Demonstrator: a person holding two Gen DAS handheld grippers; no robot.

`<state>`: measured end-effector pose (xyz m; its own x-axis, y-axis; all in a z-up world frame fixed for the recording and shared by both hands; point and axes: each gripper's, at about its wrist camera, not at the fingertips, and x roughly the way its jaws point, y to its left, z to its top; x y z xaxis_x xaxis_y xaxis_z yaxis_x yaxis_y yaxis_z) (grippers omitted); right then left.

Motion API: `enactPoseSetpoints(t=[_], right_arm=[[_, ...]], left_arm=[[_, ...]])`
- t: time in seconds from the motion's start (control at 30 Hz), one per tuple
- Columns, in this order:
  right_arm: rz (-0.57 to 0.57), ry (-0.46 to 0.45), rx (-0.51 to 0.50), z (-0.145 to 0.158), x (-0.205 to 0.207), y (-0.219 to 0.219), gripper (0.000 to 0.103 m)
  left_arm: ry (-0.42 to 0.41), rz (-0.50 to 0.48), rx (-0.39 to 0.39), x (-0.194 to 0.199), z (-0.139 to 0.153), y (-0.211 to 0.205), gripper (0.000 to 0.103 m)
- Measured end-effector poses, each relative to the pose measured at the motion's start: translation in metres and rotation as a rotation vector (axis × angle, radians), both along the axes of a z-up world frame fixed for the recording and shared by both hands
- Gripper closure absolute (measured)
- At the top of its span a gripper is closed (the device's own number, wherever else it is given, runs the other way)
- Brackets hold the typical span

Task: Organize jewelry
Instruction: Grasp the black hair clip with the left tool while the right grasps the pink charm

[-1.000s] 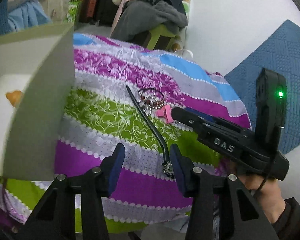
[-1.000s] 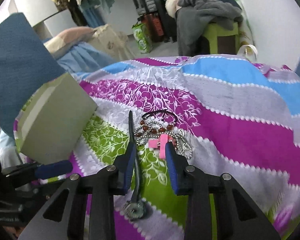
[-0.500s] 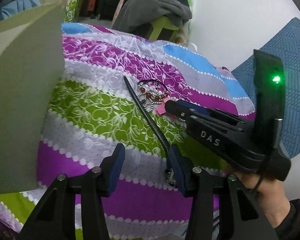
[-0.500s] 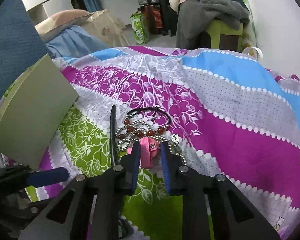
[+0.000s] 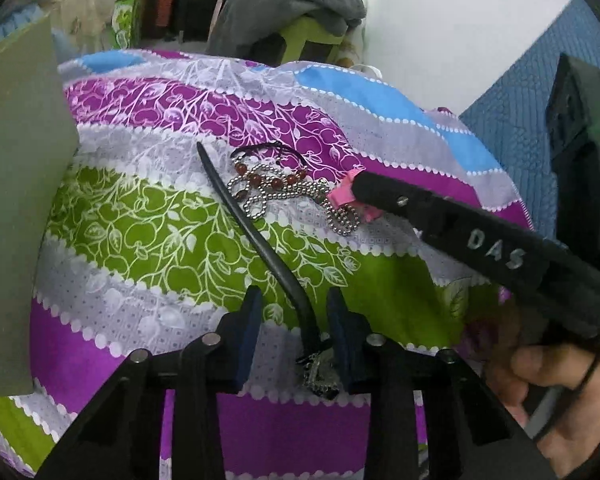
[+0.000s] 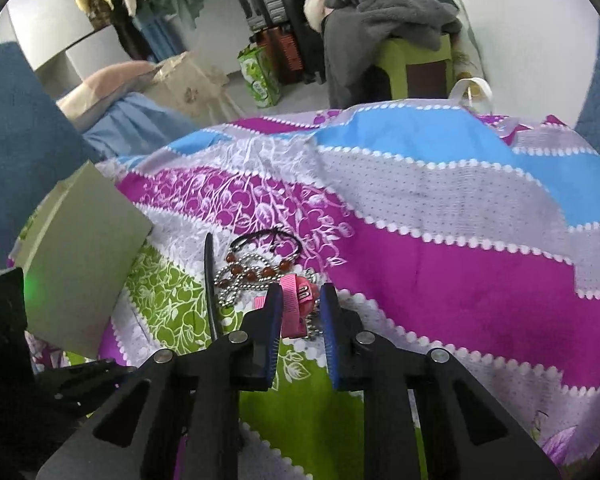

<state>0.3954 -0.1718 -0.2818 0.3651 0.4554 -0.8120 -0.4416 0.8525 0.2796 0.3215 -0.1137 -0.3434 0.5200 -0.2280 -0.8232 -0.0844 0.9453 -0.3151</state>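
Observation:
A heap of jewelry lies on the striped bedspread: a red-brown bead bracelet, a silver ball chain, a black hair tie and a pink hair clip. My right gripper is shut on the pink hair clip; in the left wrist view its black tips pinch the clip. A long black cord ends in a sparkly pendant. My left gripper straddles the cord's near end with its jaws closing; the cord lies against the right pad and the left pad stands apart from it.
A grey-green box stands at the left edge of the bed. A hand holds the right gripper's handle. Beyond the bed stand a green stool piled with clothes, bags and a white wall. A blue cushion lies at the right.
My left gripper came forward and down over the cord's end and its jaws narrowed. The right gripper moved onto the pink clip and closed on it. The box slid toward the left edge of view.

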Motion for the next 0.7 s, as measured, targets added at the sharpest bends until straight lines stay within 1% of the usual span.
enactPoseSetpoints(t=[0.1,0.23,0.3,0.33,0.37,0.47,0.63,0.7], right_arm=[[-0.021,-0.003,0.005,0.004,-0.001,-0.006,0.086],[-0.048,0.010,-0.039,0.003,-0.005,-0.011,0.086],[-0.060,0.023,-0.043,0.003,-0.007,-0.014,0.086],[-0.064,0.023,-0.047,0.003,-0.009,-0.015,0.086],[-0.067,0.021,-0.054,0.004,-0.011,-0.016,0.086],[-0.075,0.019,-0.081,0.005,-0.016,-0.019,0.086],[-0.098,0.044,-0.080,0.005,-0.022,-0.024,0.086],[-0.102,0.056,-0.078,0.004,-0.024,-0.023,0.086]], left_arm=[[-0.005,-0.014,0.052,0.004,-0.001,-0.009,0.071],[-0.005,-0.016,0.084,0.011,-0.003,-0.018,0.072],[-0.007,-0.014,0.096,0.013,-0.003,-0.020,0.072],[-0.006,-0.007,0.115,0.014,-0.004,-0.021,0.076],[-0.006,-0.003,0.125,0.018,-0.004,-0.023,0.082],[-0.005,-0.010,0.142,0.025,-0.005,-0.025,0.082],[-0.009,-0.011,0.143,0.032,-0.006,-0.021,0.083],[-0.006,-0.010,0.137,0.033,-0.006,-0.019,0.086]])
